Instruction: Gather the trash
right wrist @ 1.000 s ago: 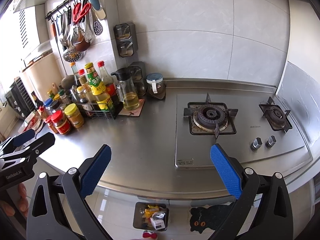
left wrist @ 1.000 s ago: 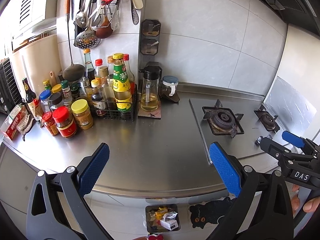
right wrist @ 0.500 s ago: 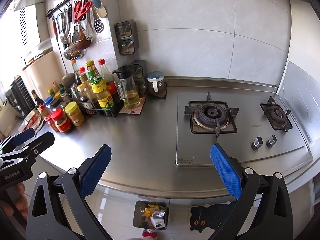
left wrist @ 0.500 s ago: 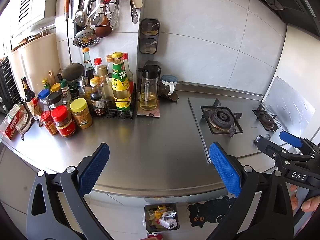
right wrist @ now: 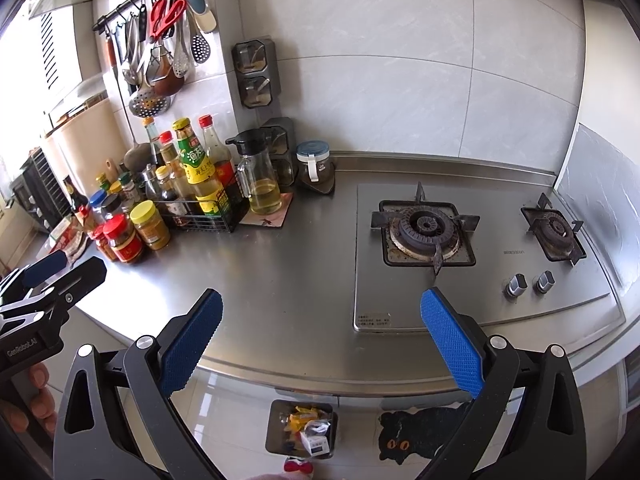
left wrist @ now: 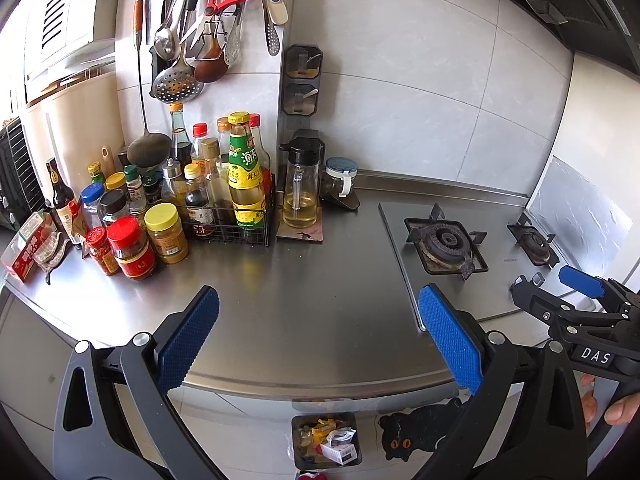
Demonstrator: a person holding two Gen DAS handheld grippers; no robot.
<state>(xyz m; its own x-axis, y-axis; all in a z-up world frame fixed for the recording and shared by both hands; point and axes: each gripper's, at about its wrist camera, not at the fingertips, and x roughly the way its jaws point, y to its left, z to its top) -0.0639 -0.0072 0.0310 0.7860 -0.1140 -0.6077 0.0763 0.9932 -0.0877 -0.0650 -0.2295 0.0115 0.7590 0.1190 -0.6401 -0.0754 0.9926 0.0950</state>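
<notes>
Both views have shifted only slightly, drifting a little across the counter (right wrist: 280,280). Nearest, the left gripper (left wrist: 318,336) and right gripper (right wrist: 320,336) gape wide, holding nothing. Trash sits in the bin (right wrist: 276,436) below on the floor; scanning the bare steel first seems wise.

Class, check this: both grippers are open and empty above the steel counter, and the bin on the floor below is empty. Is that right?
Not quite. The bin already holds wrappers and a small box, as the right wrist view shows. The left gripper and right gripper are indeed open and empty above the counter.
</notes>
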